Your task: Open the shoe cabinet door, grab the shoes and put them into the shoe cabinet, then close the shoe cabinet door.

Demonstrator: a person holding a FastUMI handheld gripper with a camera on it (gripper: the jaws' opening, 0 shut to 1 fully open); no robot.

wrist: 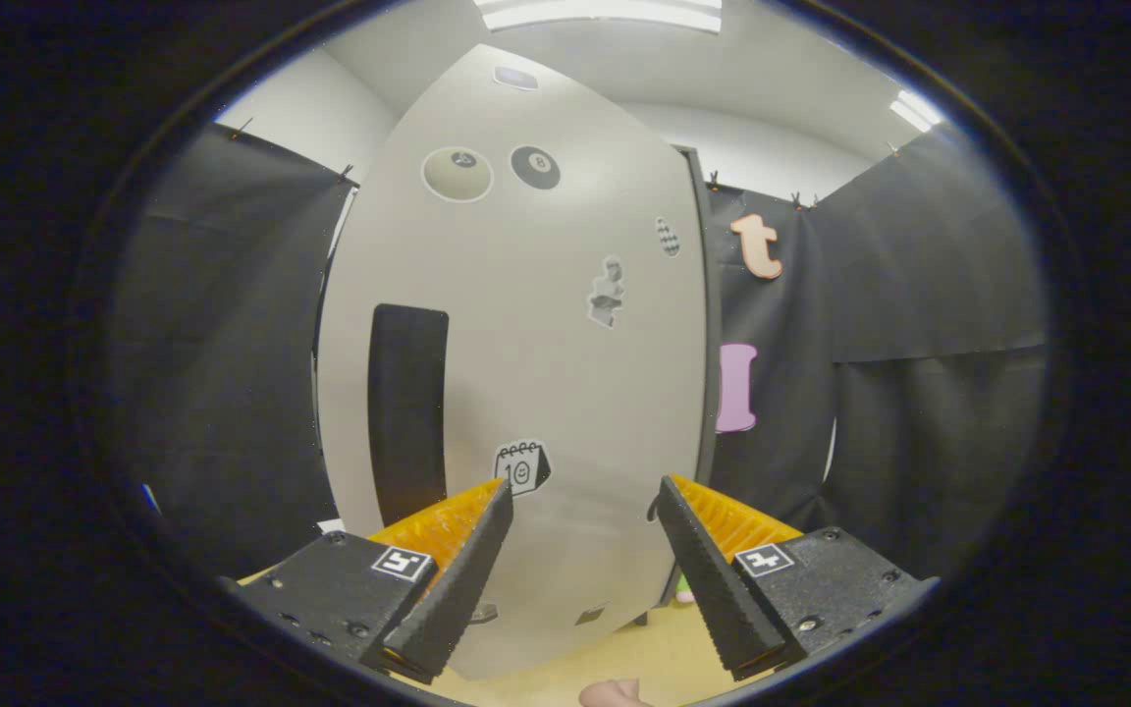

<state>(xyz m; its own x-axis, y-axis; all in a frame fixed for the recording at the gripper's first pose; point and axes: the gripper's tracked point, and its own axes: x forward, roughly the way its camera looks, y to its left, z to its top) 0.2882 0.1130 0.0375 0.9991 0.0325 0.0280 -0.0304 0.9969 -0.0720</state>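
1. Straight ahead of the claw (pixel 585 496), at 12 o'clock, stands the shoe cabinet door (pixel 526 373): pale, flat, tall, w/ stickers scattered over it. Looks closed or nearly so; can't tell for sure.
2. Claw is spread wide, nothing between the fingers, not touching the door. Door panel shows thru the gap.
3. Handle (pixel 408 412): a dark vertical slot/strip at approx 10 o'clock from the claw, near the door's left edge. Can't tell if it's a recess or a raised bar.
4. Handling, my guess: door is a stiff board, light to swing on hinges, smooth & likely slippery on the flat face, so no grip there. Take hold at the dark handle, one finger hooked inside/behind its edge, and pull along the hinge arc, not straight back.
5. Hinge side prob. opposite the handle, i.e. right edge at 2 o'clock, by the dark frame (pixel 706 324).
6. Risk: finger slips off handle edge if pull is angled; not fragile, but stickers may scuff.
7. Floor (pixel 664 648) below is light wood-tone at 6 o'clock. Shoes can't be made out for sure; a small pinkish thing (pixel 615 693) sits at 6 o'clock, unclear what.
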